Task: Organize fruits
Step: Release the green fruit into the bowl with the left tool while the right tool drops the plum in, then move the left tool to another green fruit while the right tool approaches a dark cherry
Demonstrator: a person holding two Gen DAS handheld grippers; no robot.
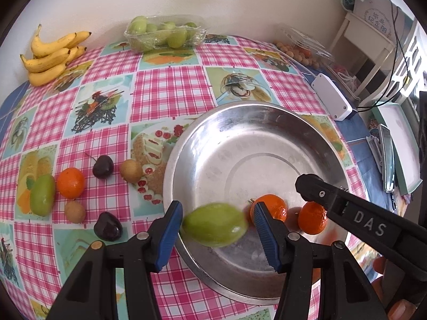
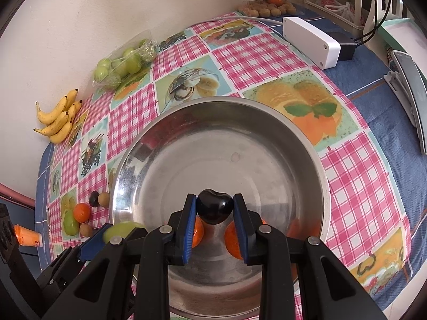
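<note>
Where the left wrist camera looks down, a green fruit (image 1: 215, 224) sits blurred between the blue pads of the left hand-held gripper (image 1: 217, 226), over the near-left rim of the steel bowl (image 1: 240, 122). The jaws stand partly open; the fruit fills most of the gap, touching or nearly touching the left pad, with a sliver of space at the right pad, so whether it is gripped cannot be told. Two oranges (image 1: 269, 208) lie in the bowl just beyond the right pad. The right hand-held gripper (image 1: 307, 184) reaches in from the right edge above them. On the checked cloth of the bench (image 1: 165, 85), left of the bowl, lie another green fruit (image 1: 42, 198), an orange (image 1: 70, 182), two dark cherries (image 1: 103, 167) and two small brown fruits (image 1: 130, 171). Bananas (image 1: 50, 56) and a tray of green fruit (image 1: 165, 33) sit at the far edge by the wall.

From the right wrist camera, the right hand-held gripper (image 2: 214, 210) is closed tight on a dark cherry (image 2: 214, 209), pinched between both pads above the bowl's floor. The two oranges (image 2: 232, 238) show below and behind the pads. At lower left, the left hand-held gripper (image 2: 106, 237) holds the green fruit (image 2: 120, 229) at the bowl's rim (image 2: 315, 160).
</note>
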